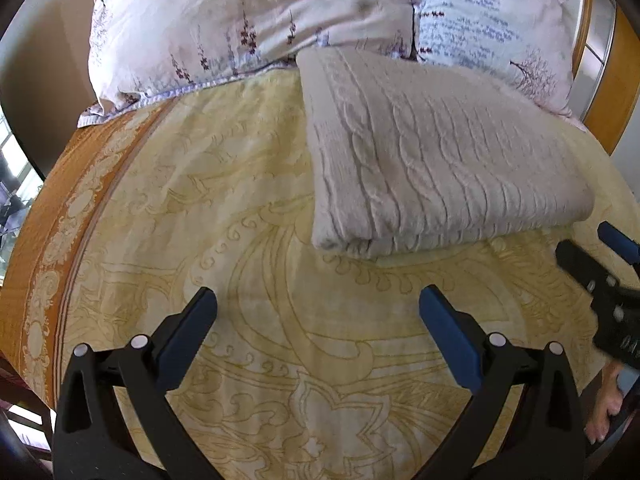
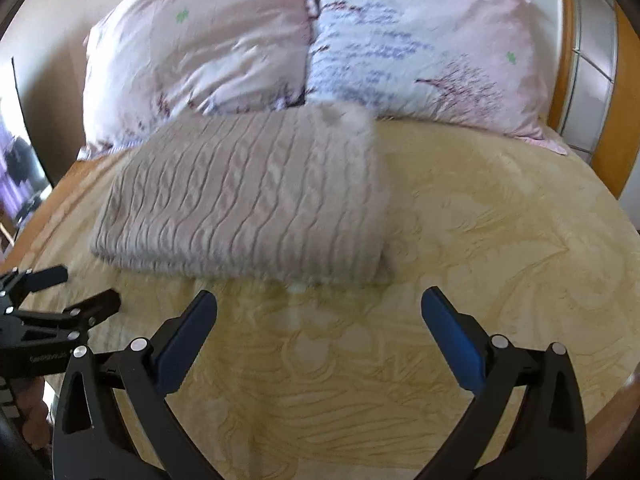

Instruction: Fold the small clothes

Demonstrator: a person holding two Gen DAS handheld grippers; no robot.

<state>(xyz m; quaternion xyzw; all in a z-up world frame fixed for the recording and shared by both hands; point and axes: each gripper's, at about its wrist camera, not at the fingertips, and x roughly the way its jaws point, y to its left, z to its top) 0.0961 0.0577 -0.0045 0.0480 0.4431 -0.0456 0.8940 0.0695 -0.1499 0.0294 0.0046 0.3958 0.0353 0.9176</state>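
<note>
Two grippers, both with jaws spread wide and nothing between them, hang over a yellow patterned bedspread (image 1: 248, 184). The left gripper (image 1: 318, 304) is seen from its own camera and again at the lower left of the right view; the right gripper (image 2: 319, 304) likewise shows at the right edge of the left view. A folded grey cable-knit sweater (image 1: 436, 152) lies flat on the bedspread, just beyond both sets of fingertips and untouched by them. Its far edge meets two floral pillows (image 2: 200, 48) at the wooden headboard (image 2: 624, 120)
</note>
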